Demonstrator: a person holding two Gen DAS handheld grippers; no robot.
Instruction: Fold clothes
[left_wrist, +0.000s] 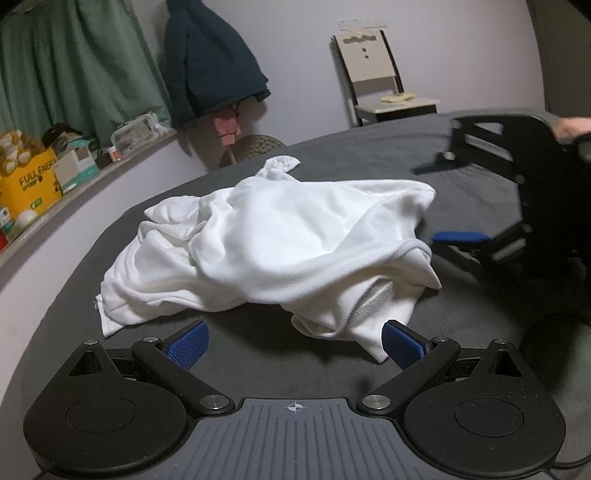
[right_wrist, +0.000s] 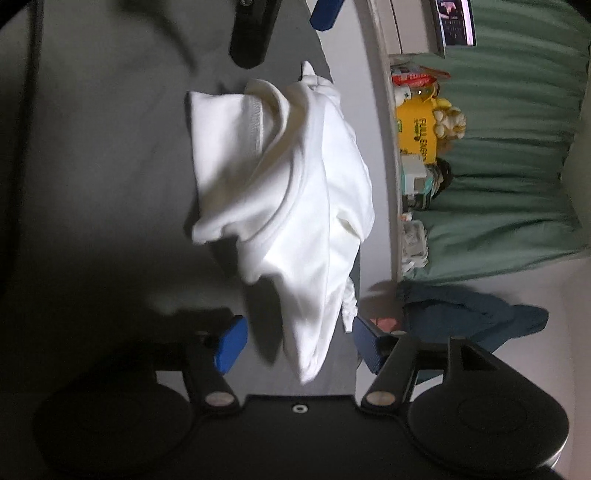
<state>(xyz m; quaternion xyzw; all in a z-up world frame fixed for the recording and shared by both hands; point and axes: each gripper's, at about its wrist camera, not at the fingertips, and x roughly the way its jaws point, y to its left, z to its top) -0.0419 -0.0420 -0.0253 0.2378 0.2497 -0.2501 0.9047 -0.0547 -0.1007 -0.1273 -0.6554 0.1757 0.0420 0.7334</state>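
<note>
A crumpled white cotton garment (left_wrist: 273, 236) lies in a loose heap on the dark grey bed cover (left_wrist: 369, 155), near the middle of the bed. The left gripper (left_wrist: 295, 341) stands at the near side of the heap with its jaws wide open; its blue ribbed pads (left_wrist: 186, 341) hold nothing, and a low fold of the garment reaches down between them, close to the right pad but not pressed by it. The right gripper (right_wrist: 295, 347), seen in its own view, has its jaws open about half way; a hanging tip of the white cloth lies between the blue pads, and the pads do not press on it. In the left wrist view this gripper is at the right side of the heap, just beside the cloth. On the far left a ledge carries a yellow cardboard box (left_wrist: 27, 188).
</note>
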